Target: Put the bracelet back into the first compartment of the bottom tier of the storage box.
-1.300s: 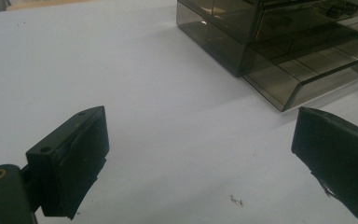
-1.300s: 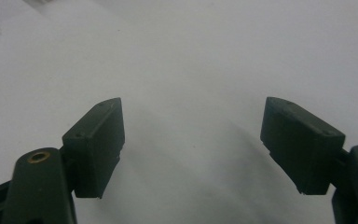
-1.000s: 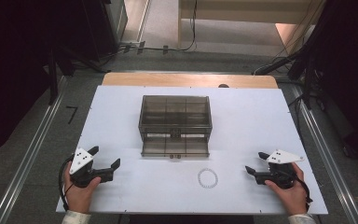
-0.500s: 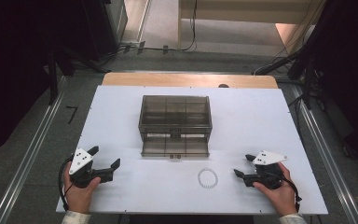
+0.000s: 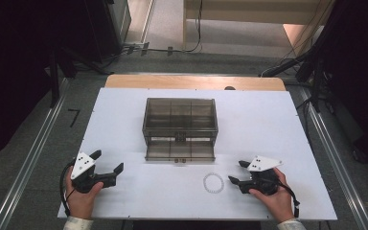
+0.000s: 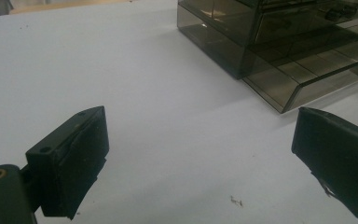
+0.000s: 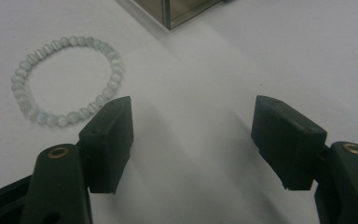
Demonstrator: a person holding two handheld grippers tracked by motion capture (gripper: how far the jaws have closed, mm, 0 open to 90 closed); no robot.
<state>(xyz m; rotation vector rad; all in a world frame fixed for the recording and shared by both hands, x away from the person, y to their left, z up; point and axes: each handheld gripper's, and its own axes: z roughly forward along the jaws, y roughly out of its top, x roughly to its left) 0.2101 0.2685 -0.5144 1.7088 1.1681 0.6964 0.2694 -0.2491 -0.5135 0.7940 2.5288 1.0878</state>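
Low in the frame, both grippers, left gripper (image 5: 109, 165) and right gripper (image 5: 236, 171), are resting with fingers released; bead bracelet (image 5: 213, 183) is lying just beside the right one, below the drawer box (image 5: 180, 127) on the table (image 5: 268, 120).

The right gripper (image 7: 193, 140) hangs over the white table (image 7: 242, 56) with its two black jaws wide apart and nothing between them. A bracelet (image 7: 67, 79) of pale, milky beads lies flat in a ring on the table, up and to the left of the left jaw, its near beads just beside that jaw's tip. At the top edge, a corner of a smoky clear box (image 7: 177, 11) rests on the table.
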